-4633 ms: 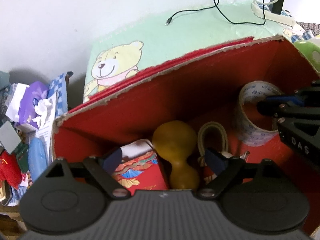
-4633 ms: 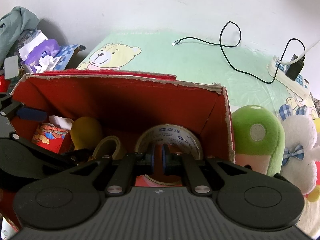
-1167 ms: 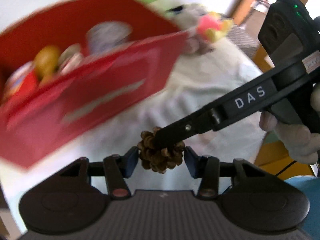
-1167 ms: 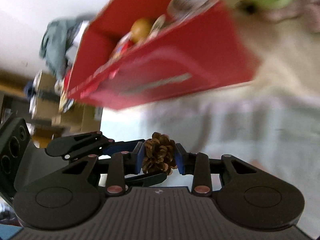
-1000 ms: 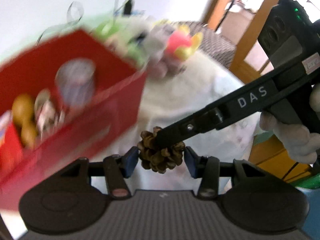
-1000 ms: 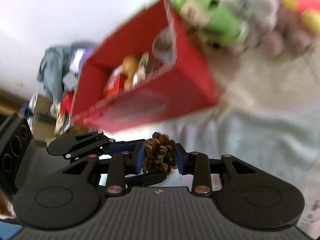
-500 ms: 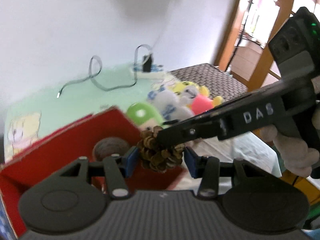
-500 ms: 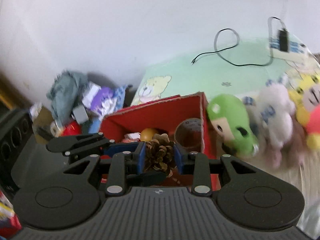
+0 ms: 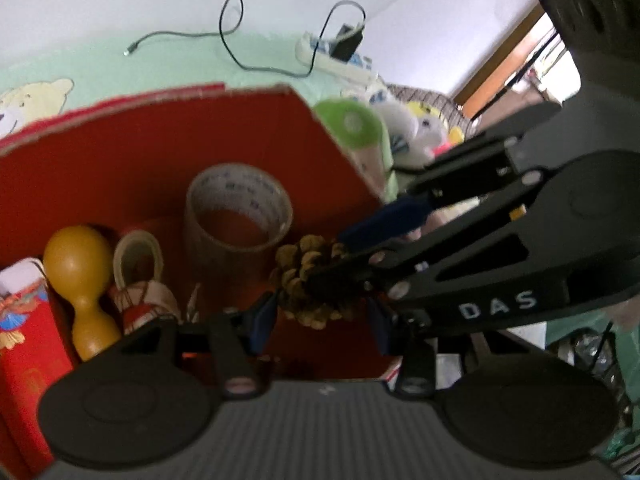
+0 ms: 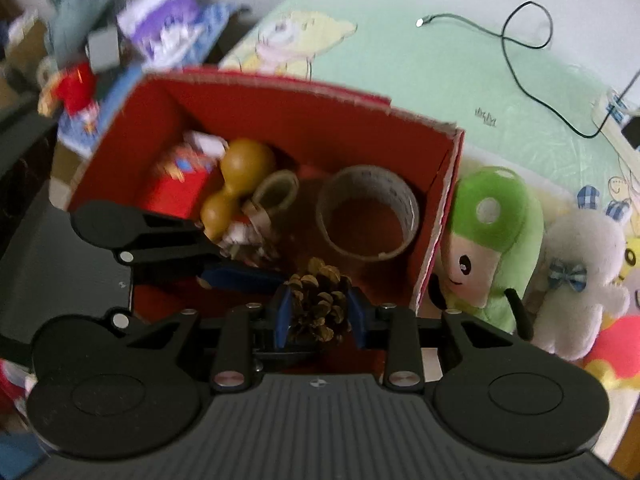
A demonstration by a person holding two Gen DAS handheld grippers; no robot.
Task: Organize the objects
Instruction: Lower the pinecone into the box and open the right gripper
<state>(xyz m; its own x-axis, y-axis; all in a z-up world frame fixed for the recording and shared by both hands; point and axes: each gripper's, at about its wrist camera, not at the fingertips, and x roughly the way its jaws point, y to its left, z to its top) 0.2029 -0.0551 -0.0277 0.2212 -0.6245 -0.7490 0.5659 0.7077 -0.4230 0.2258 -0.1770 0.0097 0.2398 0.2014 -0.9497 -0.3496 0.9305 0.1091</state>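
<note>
A brown pine cone (image 10: pixel 318 308) hangs over the near right part of the open red cardboard box (image 10: pixel 280 120). My right gripper (image 10: pixel 318 312) is shut on it, with a blue pad pressed on each side. In the left wrist view the pine cone (image 9: pixel 312 280) sits between the blue pads of my left gripper (image 9: pixel 320 320), whose jaws are closing. The left pad is at the cone's edge and a small gap shows at the right pad. The right gripper (image 9: pixel 332 260) reaches in from the right.
Inside the red box (image 9: pixel 160 152) lie a wide tape roll (image 9: pixel 240 184), a small tape roll (image 9: pixel 138 256), a yellow gourd (image 9: pixel 78 260) and a red packet (image 9: pixel 24 328). A green plush (image 10: pixel 492 232) and a white plush (image 10: pixel 584 264) crowd its right side. A power strip (image 9: pixel 332 52) lies behind.
Both grippers carried the pine cone from in front of the red box to above its inside. The right gripper has rolled relative to the left one.
</note>
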